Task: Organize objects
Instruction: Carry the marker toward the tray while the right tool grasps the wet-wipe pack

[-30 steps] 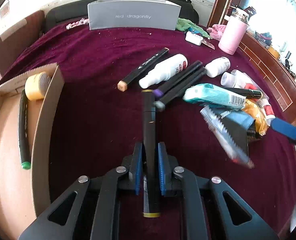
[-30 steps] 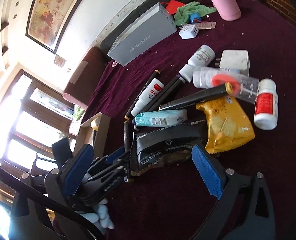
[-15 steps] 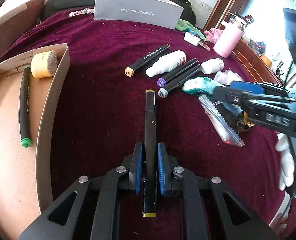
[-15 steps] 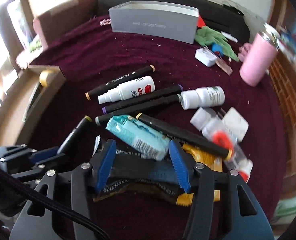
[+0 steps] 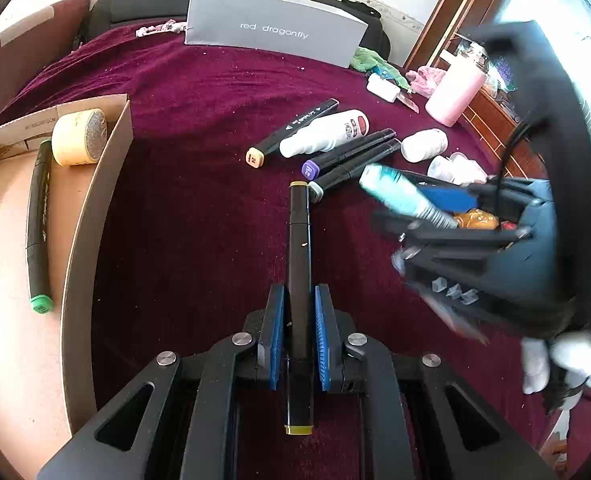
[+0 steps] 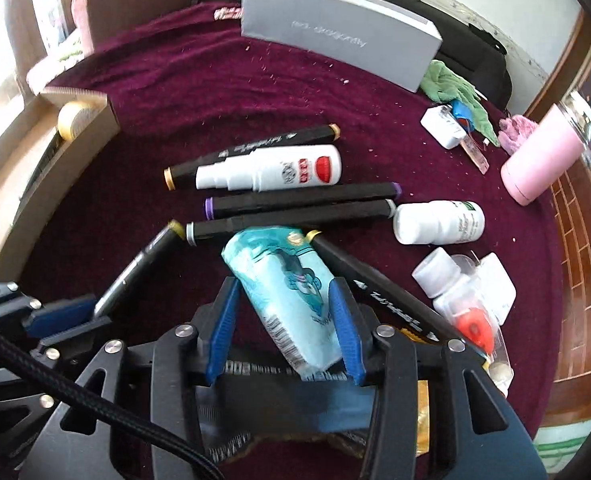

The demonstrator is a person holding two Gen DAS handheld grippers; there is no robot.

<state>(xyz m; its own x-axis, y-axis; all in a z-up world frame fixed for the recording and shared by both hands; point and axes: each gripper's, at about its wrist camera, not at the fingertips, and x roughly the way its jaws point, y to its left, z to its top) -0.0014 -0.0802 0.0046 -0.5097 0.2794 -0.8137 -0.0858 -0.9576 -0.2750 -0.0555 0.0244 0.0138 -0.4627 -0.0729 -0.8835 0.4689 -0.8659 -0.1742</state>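
My left gripper (image 5: 298, 292) is shut on a black marker (image 5: 299, 248) with yellow ends, held just above the maroon cloth and pointing away. A cardboard box (image 5: 95, 220) to its left holds a green-tipped marker (image 5: 37, 220) and a yellow tape roll (image 5: 79, 136). My right gripper (image 6: 283, 284) straddles a teal tissue packet (image 6: 287, 280) with its jaws closing. The right pad (image 6: 345, 320) touches the packet, and a gap shows at the left pad (image 6: 223, 320). In the left wrist view the right gripper (image 5: 435, 216) is blurred at the right, over the pile.
Several black markers (image 6: 295, 200), a white spray bottle (image 6: 271, 170), a white pill bottle (image 6: 439, 224) and small containers (image 6: 467, 300) lie ahead. A black snack packet (image 6: 247, 368) lies under the right gripper. A grey box (image 5: 275, 28) and a pink bottle (image 5: 455, 92) stand behind.
The right gripper rolled upright, moved from the black snack packet forward onto the teal packet, and its jaws narrowed. The left gripper kept the marker and barely moved.
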